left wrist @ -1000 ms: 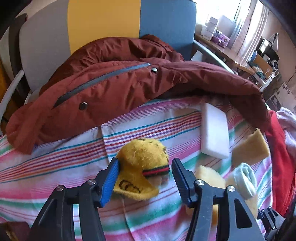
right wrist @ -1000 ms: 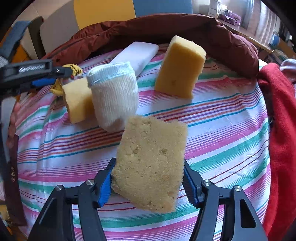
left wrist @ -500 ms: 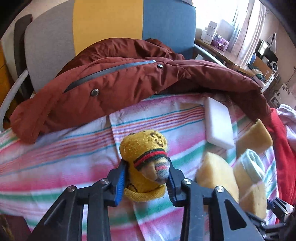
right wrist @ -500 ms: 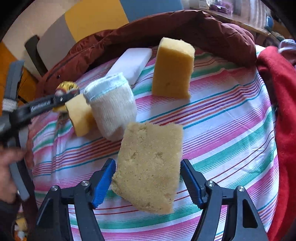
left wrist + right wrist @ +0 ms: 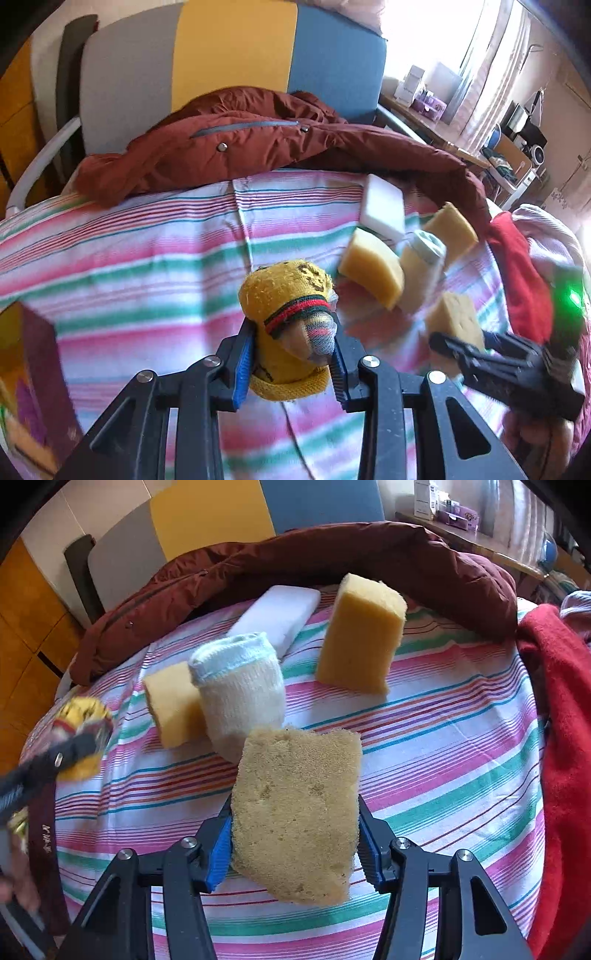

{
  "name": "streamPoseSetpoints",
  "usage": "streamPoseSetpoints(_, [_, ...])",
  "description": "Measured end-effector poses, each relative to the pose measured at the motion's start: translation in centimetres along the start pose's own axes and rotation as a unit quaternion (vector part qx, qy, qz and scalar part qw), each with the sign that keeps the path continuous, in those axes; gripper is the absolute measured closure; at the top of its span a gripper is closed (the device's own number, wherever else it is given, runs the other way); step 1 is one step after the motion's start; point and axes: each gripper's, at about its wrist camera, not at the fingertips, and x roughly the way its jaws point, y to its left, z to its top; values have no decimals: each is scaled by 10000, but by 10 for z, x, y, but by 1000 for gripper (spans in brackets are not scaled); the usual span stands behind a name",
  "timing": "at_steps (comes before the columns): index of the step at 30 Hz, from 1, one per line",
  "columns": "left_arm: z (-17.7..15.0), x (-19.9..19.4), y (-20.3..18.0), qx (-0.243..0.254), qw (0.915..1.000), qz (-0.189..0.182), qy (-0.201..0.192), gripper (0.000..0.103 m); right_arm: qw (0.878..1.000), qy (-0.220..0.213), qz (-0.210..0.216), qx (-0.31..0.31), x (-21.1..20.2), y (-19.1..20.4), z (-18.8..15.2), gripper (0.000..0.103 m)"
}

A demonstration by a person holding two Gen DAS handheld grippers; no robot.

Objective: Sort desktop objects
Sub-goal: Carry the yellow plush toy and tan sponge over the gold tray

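**Both claws loaded, nothing yet put down**

Between the blue pads of my left claw (image 5: 291,363), at six o'clock of the left view, sits the rolled yellow sock (image 5: 286,295) with its red and green band, clenched and lifted clear of the striped cloth (image 5: 147,266) that covers the worktop. At eight o'clock a purple box (image 5: 33,369) cuts into view; I cannot tell what it is for.

My right claw (image 5: 295,843) grips a tan sponge (image 5: 297,812) the same way, at six o'clock of its own view, raised above the cloth.

I judge this the carrying step: two picks made, both things in the air. The next move calls for a place for each kind, socks with socks and sponges with sponges, then easing the pads apart once the thing rests.

Counted: two rolled socks, the yellow one and a white sock (image 5: 240,690) standing at eleven o'clock. Three yellowish sponges: mine, a small sponge (image 5: 171,705) touching the white sock's left side, and a tall sponge (image 5: 360,635) at one o'clock. One white foam block (image 5: 280,614) at twelve. A maroon jacket (image 5: 332,557) lies behind.
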Motion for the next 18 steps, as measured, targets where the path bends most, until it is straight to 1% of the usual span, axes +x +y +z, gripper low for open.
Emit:
streamPoseSetpoints(2, [-8, -15, -2, 18, 9999, 6, -124, 68, 10000, -44, -69, -53, -8, -3, -9, 45])
streamPoseSetpoints(5, [-20, -37, -2, 57, 9994, 69, -320, 68, 9998, -164, -53, 11, -9, -7, 0, 45])
streamPoseSetpoints(7, [-28, -53, -2, 92, 9989, 138, -448, 68, 9997, -261, -9, 39, -17, -9, 0, 45])
streamPoseSetpoints(8, [-33, -62, -1, 112, 9984, 176, -521, 68, 9995, -320, 24, 48, -25, -8, -9, 45])
streamPoseSetpoints(9, [-37, -68, 0, 120, 9981, 207, -573, 68, 9992, -394, 84, 43, -27, -9, -7, 45])
streamPoseSetpoints(10, [-42, -76, 1, 142, 9975, 260, -641, 68, 9989, -456, 129, 26, -24, -3, -4, 45])
streamPoseSetpoints(13, [-53, -94, 6, 170, 9959, 373, -802, 68, 9974, -682, 212, -127, -31, 10, -3, 45])
streamPoseSetpoints(18, [-70, -124, 18, 79, 9940, 460, -993, 68, 9940, -936, 323, -473, -46, 27, -14, 45])
